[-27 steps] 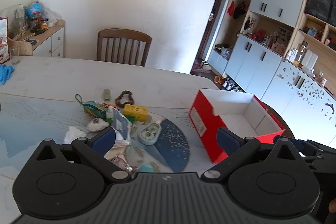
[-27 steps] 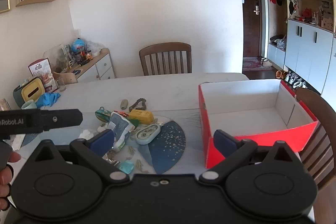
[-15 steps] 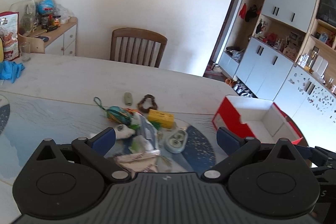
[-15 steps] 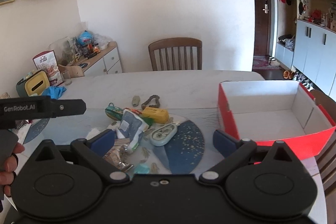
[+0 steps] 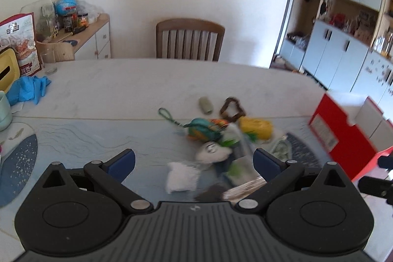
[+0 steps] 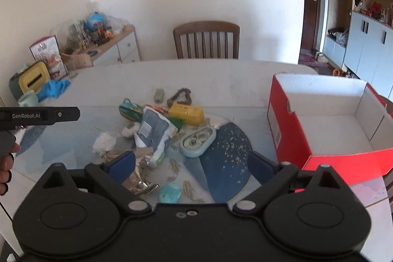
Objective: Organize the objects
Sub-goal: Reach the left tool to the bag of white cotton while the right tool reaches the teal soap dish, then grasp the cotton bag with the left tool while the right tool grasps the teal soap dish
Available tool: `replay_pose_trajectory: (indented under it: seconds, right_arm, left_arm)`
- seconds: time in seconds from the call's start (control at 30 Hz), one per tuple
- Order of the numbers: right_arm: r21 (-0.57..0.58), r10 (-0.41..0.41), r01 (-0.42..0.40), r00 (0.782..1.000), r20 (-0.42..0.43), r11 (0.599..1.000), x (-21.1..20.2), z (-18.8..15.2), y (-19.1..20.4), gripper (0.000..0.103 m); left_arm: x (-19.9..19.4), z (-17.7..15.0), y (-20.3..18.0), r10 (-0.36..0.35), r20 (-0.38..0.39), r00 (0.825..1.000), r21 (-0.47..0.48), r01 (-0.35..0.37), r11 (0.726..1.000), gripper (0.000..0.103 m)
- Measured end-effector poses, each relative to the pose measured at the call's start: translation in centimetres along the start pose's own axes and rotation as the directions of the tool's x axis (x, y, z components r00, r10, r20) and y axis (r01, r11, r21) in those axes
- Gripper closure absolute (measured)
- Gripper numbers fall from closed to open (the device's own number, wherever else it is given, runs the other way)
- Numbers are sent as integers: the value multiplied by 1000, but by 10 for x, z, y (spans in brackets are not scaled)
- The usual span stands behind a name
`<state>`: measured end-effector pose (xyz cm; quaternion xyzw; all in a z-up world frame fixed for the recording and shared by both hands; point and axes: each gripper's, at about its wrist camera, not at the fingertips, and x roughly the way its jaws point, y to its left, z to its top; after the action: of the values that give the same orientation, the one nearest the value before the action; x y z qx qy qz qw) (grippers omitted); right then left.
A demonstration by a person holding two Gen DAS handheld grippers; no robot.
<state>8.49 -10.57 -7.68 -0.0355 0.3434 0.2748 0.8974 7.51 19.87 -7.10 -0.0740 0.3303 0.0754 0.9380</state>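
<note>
A pile of small objects lies mid-table: a yellow block [image 6: 188, 114], a blue-grey pouch [image 6: 153, 133], a pale blue oval case [image 6: 197, 141], a brown bead bracelet [image 6: 180, 95], a green-orange toy [image 5: 202, 131], white wads [image 5: 181, 179] and a crumpled foil wrapper [image 6: 140, 182]. An open red box [image 6: 289, 131] with a white inside stands to the right. My left gripper [image 5: 194, 162] is open above the pile's near left side. My right gripper [image 6: 191, 165] is open above the pile's near edge. Both hold nothing.
A wooden chair [image 6: 205, 39] stands at the table's far side. A blue glove [image 5: 28, 89], a yellow container [image 6: 30, 79] and a mint cup [image 6: 28, 100] sit at the far left. A sideboard [image 5: 94, 39] with clutter stands along the wall. The left gripper's body [image 6: 39, 114] shows at left.
The left view has swung left: the pile and red box have slid to the right in it. The right gripper has shifted slightly left. Both grippers stay open.
</note>
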Motion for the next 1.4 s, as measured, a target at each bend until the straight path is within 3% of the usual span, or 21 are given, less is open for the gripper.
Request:
replay_pose_trajectory:
  seconds: [0.3,0.47,0.83,1.2,1.4]
  right_arm:
    - [-71,-3,-5,994,-109,997,48,-14,15,16]
    - [-116,-1,-21,983,-183,993,75,-27,24,25]
    - [-149,17,-61,959,-282,987,105,-39,34,34]
    - [-162,22,-74,952,-305,984,113,-40,37,60]
    - [-159,14,-64,954,-300,985,112,-40,36,70]
  left_arm:
    - [58,-11,22,11,-85,996,12,-10,1000,1]
    - [83,-17,25,7,-125,992,10,-6,1000,7]
    - [109,-22,26,-47,-198,979,5,49,999,34]
    - [116,-27,28,-89,-218,972,-23,86,996,61]
    - [116,-26,29,-91,-224,970,-19,88,996,68]
